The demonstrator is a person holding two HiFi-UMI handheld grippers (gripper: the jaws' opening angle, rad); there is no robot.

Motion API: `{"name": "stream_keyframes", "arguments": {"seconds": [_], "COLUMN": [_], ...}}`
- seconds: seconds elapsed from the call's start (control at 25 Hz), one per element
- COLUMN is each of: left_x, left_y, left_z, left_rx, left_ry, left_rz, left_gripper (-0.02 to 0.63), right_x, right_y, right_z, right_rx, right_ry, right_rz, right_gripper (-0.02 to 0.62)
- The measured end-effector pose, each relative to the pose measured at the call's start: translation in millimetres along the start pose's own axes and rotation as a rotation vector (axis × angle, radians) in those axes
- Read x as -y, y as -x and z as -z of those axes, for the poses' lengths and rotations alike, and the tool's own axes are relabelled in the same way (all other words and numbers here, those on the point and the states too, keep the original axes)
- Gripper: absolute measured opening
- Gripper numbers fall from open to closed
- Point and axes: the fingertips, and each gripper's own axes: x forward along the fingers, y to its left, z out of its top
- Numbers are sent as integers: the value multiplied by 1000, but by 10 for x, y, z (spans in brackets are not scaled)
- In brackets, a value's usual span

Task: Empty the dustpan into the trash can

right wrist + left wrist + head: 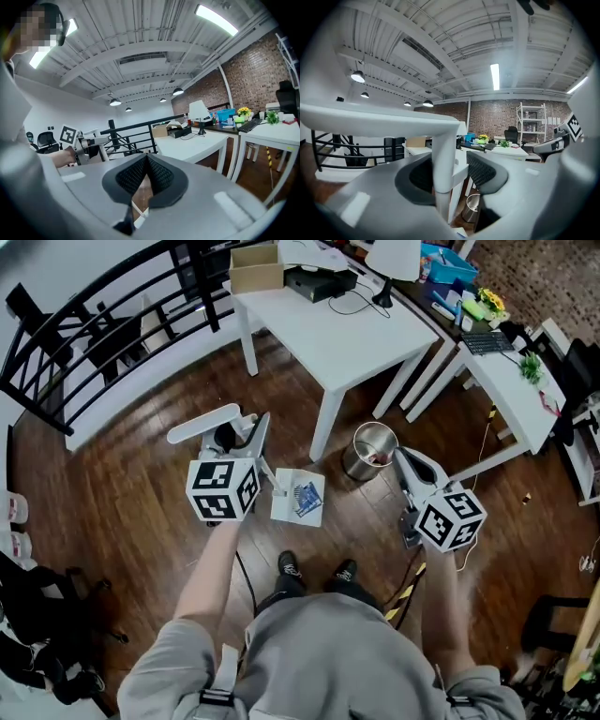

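L fingers (483,169) clamped on dustpan handle (443,157), pan (298,496) below, near trash can (371,450); R fingers (160,176) shut, empty.

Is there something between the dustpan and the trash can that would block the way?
Nothing visible does. The dustpan, held by its handle in the left gripper, is close to the trash can, with only bare floor between them. A white table leg stands just beside that gap, not in it.

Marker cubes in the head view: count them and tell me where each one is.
2. One cube is at left, beside the dustpan; the other is at right, below the trash can in the picture. None appears hidden.
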Motion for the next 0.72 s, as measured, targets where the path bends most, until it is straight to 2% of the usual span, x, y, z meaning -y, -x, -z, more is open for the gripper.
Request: {"name": "stream_keyframes", "arguments": {"seconds": [0.32, 0.52, 0.72], "left_x": [871, 1370, 1716], "left_y": [-358, -643, -896], "left_z": [-725, -964, -1144], "left_rx": [85, 128, 170], "left_ry": [24, 32, 66], "left_rz": [-29, -52, -112], "left_gripper": [202, 202, 202], "right_x": [762, 1354, 1936], "right_y": [767, 1191, 1506], "right_z": [-300, -381, -440], "right_rx": [118, 170, 190], "right_ry": [-24, -54, -83], "right_rz": [59, 84, 108], "right_gripper": [0, 0, 0]}}
